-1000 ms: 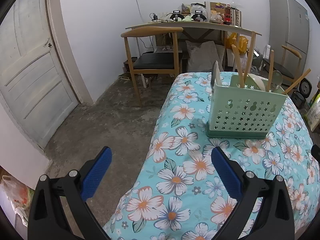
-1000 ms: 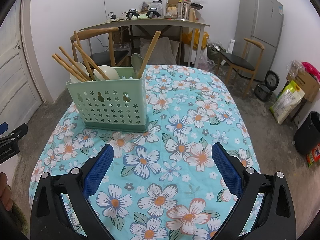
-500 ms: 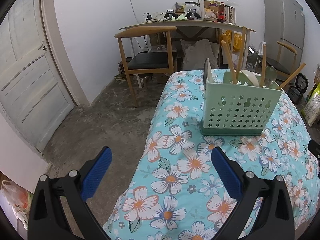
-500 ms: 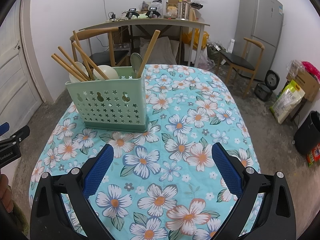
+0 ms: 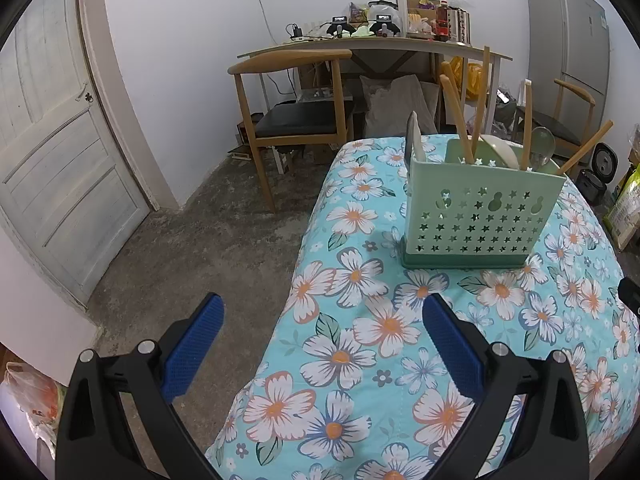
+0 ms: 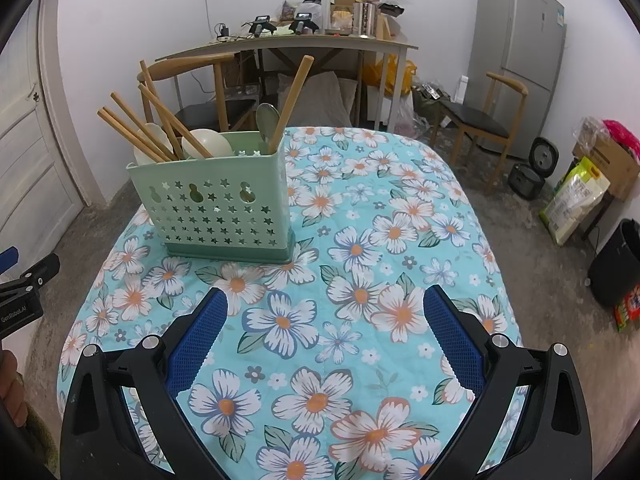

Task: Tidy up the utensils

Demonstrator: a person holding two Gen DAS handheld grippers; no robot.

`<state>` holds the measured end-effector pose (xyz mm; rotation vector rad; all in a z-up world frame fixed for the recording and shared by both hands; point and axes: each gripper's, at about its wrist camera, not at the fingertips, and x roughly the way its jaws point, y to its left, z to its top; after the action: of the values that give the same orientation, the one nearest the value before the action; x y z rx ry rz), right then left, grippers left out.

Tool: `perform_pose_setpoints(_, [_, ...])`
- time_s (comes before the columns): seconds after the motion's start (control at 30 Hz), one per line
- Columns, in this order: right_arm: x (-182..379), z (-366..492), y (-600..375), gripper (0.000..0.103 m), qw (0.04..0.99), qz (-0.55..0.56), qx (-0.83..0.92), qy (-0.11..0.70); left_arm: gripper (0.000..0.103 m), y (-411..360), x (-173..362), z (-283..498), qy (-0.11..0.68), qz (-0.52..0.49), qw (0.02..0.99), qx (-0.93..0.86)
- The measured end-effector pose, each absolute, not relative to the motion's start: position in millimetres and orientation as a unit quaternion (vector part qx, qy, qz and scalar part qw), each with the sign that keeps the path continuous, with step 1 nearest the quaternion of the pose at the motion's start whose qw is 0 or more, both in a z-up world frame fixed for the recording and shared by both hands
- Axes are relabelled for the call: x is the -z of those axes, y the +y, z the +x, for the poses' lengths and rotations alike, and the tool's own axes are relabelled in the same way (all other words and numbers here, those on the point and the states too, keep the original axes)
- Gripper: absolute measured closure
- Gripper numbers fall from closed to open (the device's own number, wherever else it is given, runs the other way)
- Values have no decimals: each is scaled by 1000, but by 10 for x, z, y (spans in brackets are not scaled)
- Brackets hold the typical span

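Note:
A pale green utensil caddy [image 6: 218, 204] with star cut-outs stands on the floral tablecloth [image 6: 360, 292]. It holds several wooden chopsticks [image 6: 148, 128], white spoons [image 6: 208, 144] and a metal spoon [image 6: 267, 118]. It also shows in the left wrist view [image 5: 480, 216], with a knife blade [image 5: 412, 138] at its left end. My left gripper [image 5: 324, 334] is open and empty, over the table's left edge, short of the caddy. My right gripper [image 6: 326, 328] is open and empty above the cloth, in front of the caddy.
A wooden chair [image 5: 296, 116] and a cluttered desk [image 5: 372, 46] stand beyond the table. A fridge [image 6: 520, 60], a second chair [image 6: 476, 124], a rice cooker [image 6: 528, 174], bags and a black bin [image 6: 616, 268] are to the right. A door [image 5: 52, 152] is left.
The left gripper's view has swung a little, so the caddy sits slightly further right and lower in it. The right gripper has barely moved. Both stay open.

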<state>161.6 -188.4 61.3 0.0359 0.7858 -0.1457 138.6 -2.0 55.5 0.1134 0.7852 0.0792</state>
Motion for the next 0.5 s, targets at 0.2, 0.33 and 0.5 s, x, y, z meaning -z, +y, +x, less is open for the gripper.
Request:
perform_pose_setpoints(0.2, [-615,1614,-1882,9,921,17,71,383,6,-18,-552,1387,383,55,921,-38])
perform_pose_setpoints(0.33, [-619,1613,-1885,9,921,17,71,382,6,-15,-550,1378,383,55,921,-39])
perform_pose_setpoints(0.5, [-625,1611,-1889,9,921,17,70,383,6,-12,-547,1378,384,55,921,-39])
